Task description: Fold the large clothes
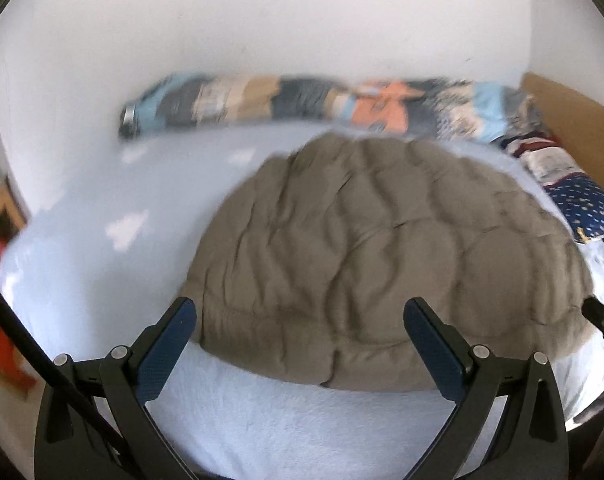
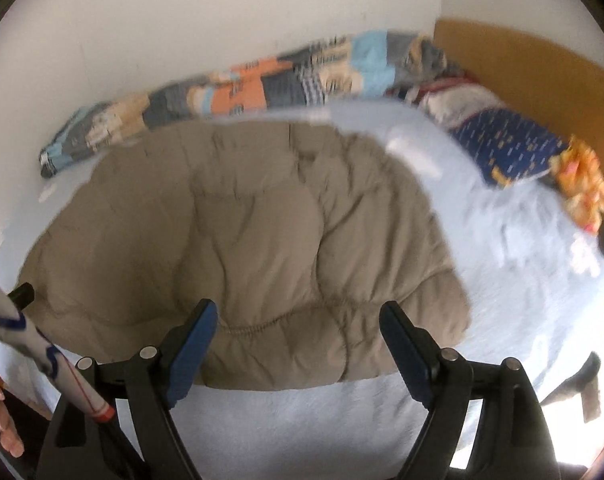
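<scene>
I hold both tongs, left (image 1: 300, 312) and right (image 2: 298, 316), spread empty above a puffy quilted khaki jacket (image 1: 382, 260) on the pale blue bed (image 1: 282, 428); next, I judge, gripping its near hem.

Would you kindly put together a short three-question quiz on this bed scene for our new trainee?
1. True or false: the left gripper is shut on the tan quilted jacket.
2. Multiple choice: the patchwork blanket lies (A) on top of the jacket, (B) along the wall at the far edge of the bed, (C) on the floor.
3. Fill in: the right gripper is ____, holding nothing.

Key
1. False: it is open, with the jacket's near hem lying between and beyond its fingers.
2. B.
3. Open.
</scene>
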A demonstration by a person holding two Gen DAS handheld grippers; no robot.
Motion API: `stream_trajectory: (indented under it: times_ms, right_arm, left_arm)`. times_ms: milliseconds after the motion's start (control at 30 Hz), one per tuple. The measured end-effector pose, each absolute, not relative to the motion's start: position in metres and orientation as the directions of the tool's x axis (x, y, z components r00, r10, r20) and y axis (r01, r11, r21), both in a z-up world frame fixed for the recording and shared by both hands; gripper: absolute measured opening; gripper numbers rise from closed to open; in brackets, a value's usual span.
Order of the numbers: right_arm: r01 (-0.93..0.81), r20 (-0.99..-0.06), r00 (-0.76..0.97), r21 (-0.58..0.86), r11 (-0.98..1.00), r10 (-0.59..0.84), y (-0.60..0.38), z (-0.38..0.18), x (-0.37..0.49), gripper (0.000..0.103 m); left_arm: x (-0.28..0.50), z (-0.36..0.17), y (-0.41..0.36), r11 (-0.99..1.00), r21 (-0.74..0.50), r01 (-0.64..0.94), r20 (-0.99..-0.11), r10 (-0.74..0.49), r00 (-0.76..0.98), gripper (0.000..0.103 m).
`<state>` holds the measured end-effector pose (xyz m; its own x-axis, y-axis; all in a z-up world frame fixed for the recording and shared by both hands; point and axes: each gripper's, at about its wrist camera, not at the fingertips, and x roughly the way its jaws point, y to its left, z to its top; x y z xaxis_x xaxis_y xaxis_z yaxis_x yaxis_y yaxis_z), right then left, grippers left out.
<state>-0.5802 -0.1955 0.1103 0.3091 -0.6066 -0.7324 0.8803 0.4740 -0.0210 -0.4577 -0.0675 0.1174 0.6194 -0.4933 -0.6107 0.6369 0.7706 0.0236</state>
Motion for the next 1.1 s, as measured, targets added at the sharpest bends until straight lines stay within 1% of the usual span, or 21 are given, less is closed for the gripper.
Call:
stream_trajectory:
  times_ms: [67,200,267,367,467,633,800,867,933,1100]
  right_arm:
    - [0.882,-0.706,0.316,-0.026,0.47,-0.633,-0.187,0.119,-0.585,0.087]
    - [0.88,-0.674,0.341,-0.016,0.474,-0.656,-0.168,0.13,-0.594,0.087]
    - [0.875,-0.672,0.354,-0.007,0.484,-0.65,-0.16,0.131,-0.596,0.088]
    - [0.867,-0.69,0.359,-0.003,0.498,-0.629,-0.155,0.125,-0.594,0.088]
    - [0.865,-0.707,0.36,0.009,0.502,-0.608,-0.16,0.119,-0.591,0.088]
    - [0.868,-0.687,0.358,-0.005,0.496,-0.633,-0.16,0.124,-0.59,0.088]
    - [0.867,-0.682,0.356,-0.014,0.498,-0.639,-0.154,0.136,-0.59,0.088]
    - [0.864,-0.667,0.386,0.019,0.503,-0.638,-0.146,0.151,-0.596,0.089]
    - [0.858,-0.633,0.416,0.035,0.513,-0.653,-0.132,0.172,-0.603,0.092]
    - [0.846,-0.543,0.451,0.007,0.533,-0.708,-0.098,0.221,-0.613,0.097]
  left_arm:
    - [-0.475,0.126,-0.06,0.745,0.027,0.667,-0.569,-0.537,0.623,0.103]
    - [-0.499,0.133,-0.056,0.701,0.026,0.713,-0.538,-0.591,0.601,0.103]
    - [-0.504,0.13,-0.061,0.685,0.035,0.728,-0.548,-0.596,0.587,0.103]
    - [-0.5,0.117,-0.074,0.673,0.048,0.738,-0.605,-0.568,0.558,0.103]
    - [-0.496,0.109,-0.079,0.67,0.035,0.741,-0.628,-0.562,0.538,0.103]
    - [-0.5,0.121,-0.078,0.664,0.012,0.748,-0.604,-0.591,0.535,0.103]
    - [-0.512,0.145,-0.069,0.664,0.009,0.748,-0.595,-0.597,0.537,0.103]
    - [-0.518,0.159,-0.06,0.67,0.002,0.743,-0.573,-0.608,0.55,0.103]
    - [-0.528,0.176,-0.05,0.677,0.018,0.736,-0.546,-0.61,0.575,0.103]
    - [-0.553,0.22,-0.026,0.684,0.048,0.728,-0.444,-0.638,0.629,0.103]
